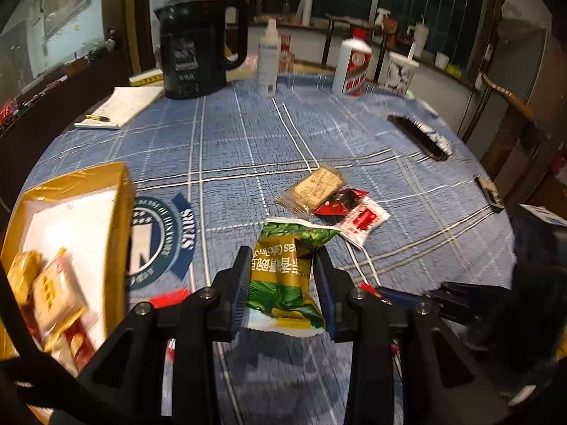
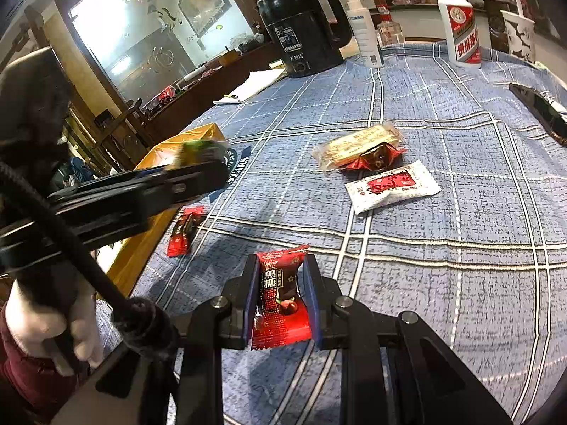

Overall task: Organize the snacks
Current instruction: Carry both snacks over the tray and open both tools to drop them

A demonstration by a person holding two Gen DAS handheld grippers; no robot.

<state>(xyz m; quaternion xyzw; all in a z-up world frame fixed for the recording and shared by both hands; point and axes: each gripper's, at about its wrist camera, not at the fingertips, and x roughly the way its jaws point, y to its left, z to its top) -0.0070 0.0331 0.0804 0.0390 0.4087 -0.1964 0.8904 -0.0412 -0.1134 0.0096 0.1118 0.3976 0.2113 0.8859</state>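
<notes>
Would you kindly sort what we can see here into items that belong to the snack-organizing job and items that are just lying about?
Belongs to the job:
green snack packet in the left gripper
red candy packet in the right gripper
yellow box
cracker packet
white sachet
small red packet

Just lying about:
black kettle
notepad
white liquor bottle
spray bottle

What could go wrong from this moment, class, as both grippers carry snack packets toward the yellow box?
1. The left gripper pinches the green packet across its soft middle; it may slip or crumple before reaching the yellow box.
2. The right gripper holds a red packet close behind the left one, so the two could collide near the box.
3. Another red packet lying by the box could get knocked.
</notes>
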